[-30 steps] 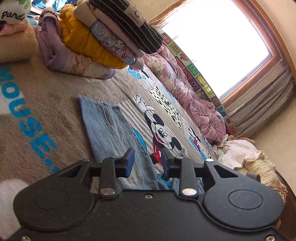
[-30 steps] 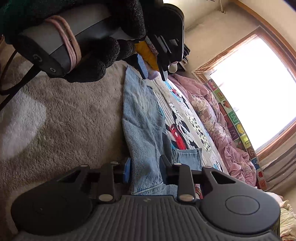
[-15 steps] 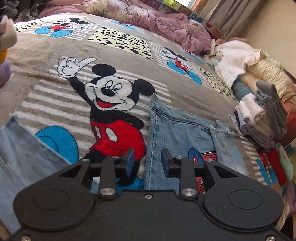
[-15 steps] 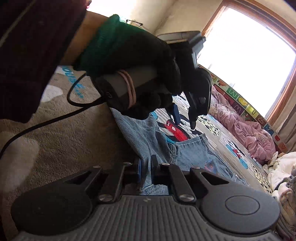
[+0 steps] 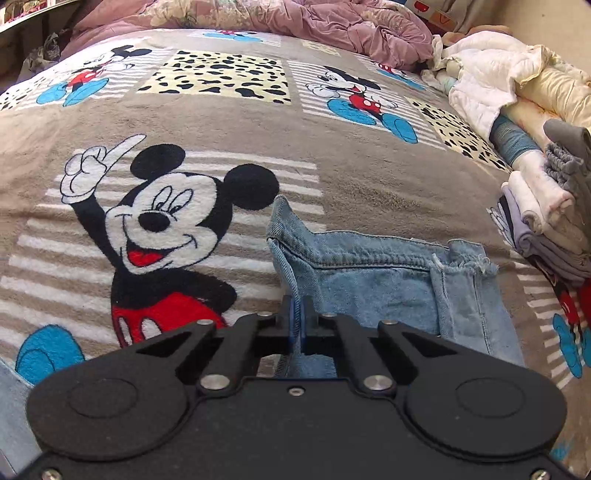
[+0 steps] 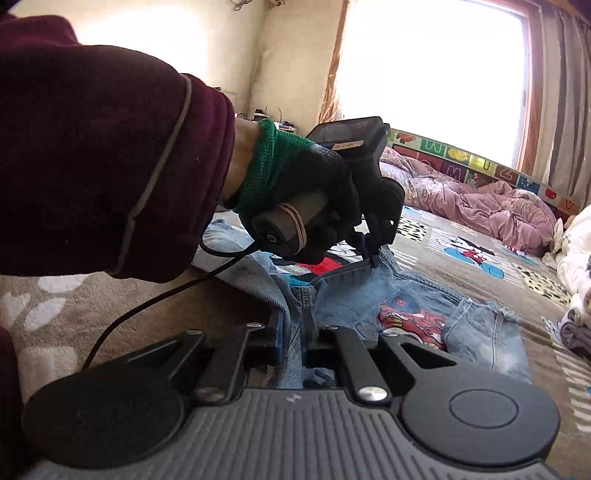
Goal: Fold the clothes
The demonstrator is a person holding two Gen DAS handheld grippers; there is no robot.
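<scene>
Light blue jeans (image 5: pixel 369 288) with a frayed hem and a red car patch lie on a Mickey Mouse blanket (image 5: pixel 332 177). My left gripper (image 5: pixel 297 310) is shut on the jeans' stitched edge, which rises in a peak beyond the pads. In the right wrist view the jeans (image 6: pixel 354 299) spread ahead. There a black-gloved hand (image 6: pixel 314 192) holds the left gripper (image 6: pixel 371 258), its tips pinching the far denim edge. My right gripper (image 6: pixel 291 325) is shut on a near fold of denim, lifted slightly off the blanket.
A stack of folded clothes (image 5: pixel 546 221) sits at the right edge of the bed. A white padded jacket (image 5: pixel 487 74) and a pink quilt (image 5: pixel 314 22) lie at the far side. A maroon sleeve (image 6: pixel 92 147) and a black cable (image 6: pixel 147 306) cross on the left.
The left gripper swung across the blanket from the other denim leg to this edge and closed on it. The right gripper closed on the denim and rolled upright, lifting a little.
</scene>
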